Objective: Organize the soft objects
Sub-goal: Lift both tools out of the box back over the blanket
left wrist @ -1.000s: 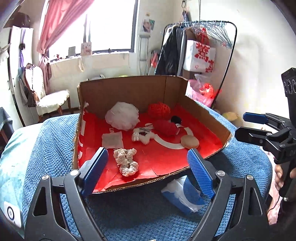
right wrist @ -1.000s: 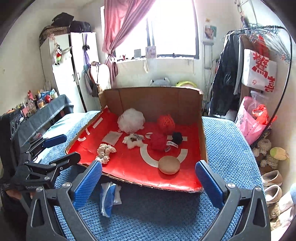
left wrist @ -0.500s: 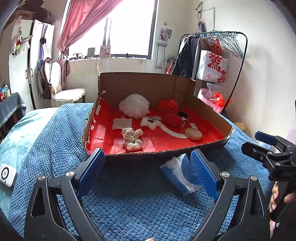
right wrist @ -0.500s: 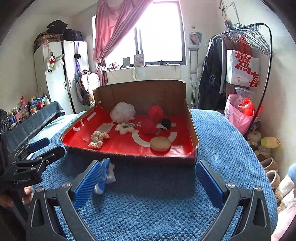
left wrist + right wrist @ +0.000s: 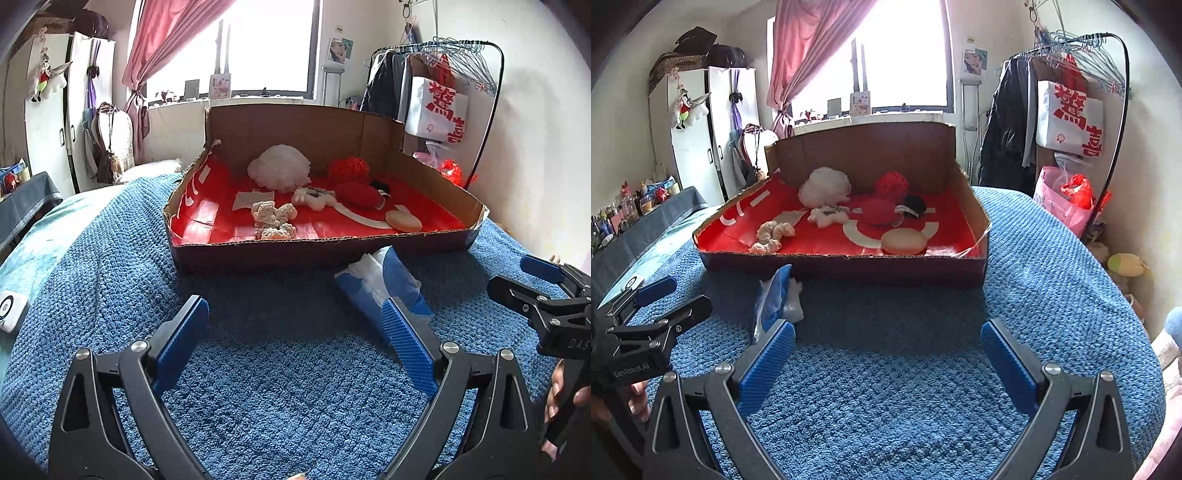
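A bed is covered by a blue knitted blanket (image 5: pixel 280 376). A pink curtain (image 5: pixel 809 55) is drawn aside at a bright window (image 5: pixel 905 48). A white wardrobe (image 5: pixel 698 136) is seen at the left wall. Dark clothes and a white bag with red characters (image 5: pixel 1071 118) are hung on a clothes rack (image 5: pixel 1123 92) at the right.

Your right gripper (image 5: pixel 886 354) hovers low over a blue knitted blanket (image 5: pixel 894 398), its blue-padded fingers spread wide with nothing between them. Ahead sits a shallow cardboard box (image 5: pixel 846 264) lined in red, holding a white puff (image 5: pixel 823 186), a red yarn ball (image 5: pixel 891 182), a cream scrunchie (image 5: pixel 771 236) and a round tan pad (image 5: pixel 903 242). A blue-and-white tissue packet (image 5: pixel 774 302) lies just before the box. Your left gripper (image 5: pixel 657 299) appears at the left edge, parted
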Motion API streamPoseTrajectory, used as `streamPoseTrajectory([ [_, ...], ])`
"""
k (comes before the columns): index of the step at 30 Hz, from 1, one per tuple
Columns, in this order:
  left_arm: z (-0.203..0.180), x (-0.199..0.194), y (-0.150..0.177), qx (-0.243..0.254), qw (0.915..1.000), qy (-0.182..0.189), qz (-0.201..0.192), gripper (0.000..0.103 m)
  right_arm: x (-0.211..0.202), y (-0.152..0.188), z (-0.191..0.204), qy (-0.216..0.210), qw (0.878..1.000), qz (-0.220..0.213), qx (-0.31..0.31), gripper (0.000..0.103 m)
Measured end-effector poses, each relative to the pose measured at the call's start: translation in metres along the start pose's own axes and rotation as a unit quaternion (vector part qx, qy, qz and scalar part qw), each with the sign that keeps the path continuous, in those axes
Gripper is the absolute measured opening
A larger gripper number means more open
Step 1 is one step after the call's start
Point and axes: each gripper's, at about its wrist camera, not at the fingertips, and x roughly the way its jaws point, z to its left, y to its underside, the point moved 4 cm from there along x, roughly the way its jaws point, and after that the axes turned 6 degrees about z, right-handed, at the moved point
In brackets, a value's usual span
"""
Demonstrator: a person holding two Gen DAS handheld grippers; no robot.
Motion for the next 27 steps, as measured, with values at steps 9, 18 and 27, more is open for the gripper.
streamPoseTrajectory([
  [9, 0.017, -0.005, -0.002, -0.009, 0.9999, -0.008, -0.001, 0.096, 0.045, -0.011, 0.030, -0.151, 0.985, 0.081, 0.013, 0.084],
  [18, 0.031, -0.010, -0.004, -0.011, 0.9998, -0.015, 0.000, 0.096, 0.051, -0.013, 0.060, -0.216, 0.971, 0.104, -0.004, 0.011],
  [27, 0.024, -0.004, -0.002, -0.007, 0.9999, 0.003, 0.008, 0.096, 0.034, -0.006, -0.007, -0.171, 0.976, 0.115, 0.067, 0.013],
])
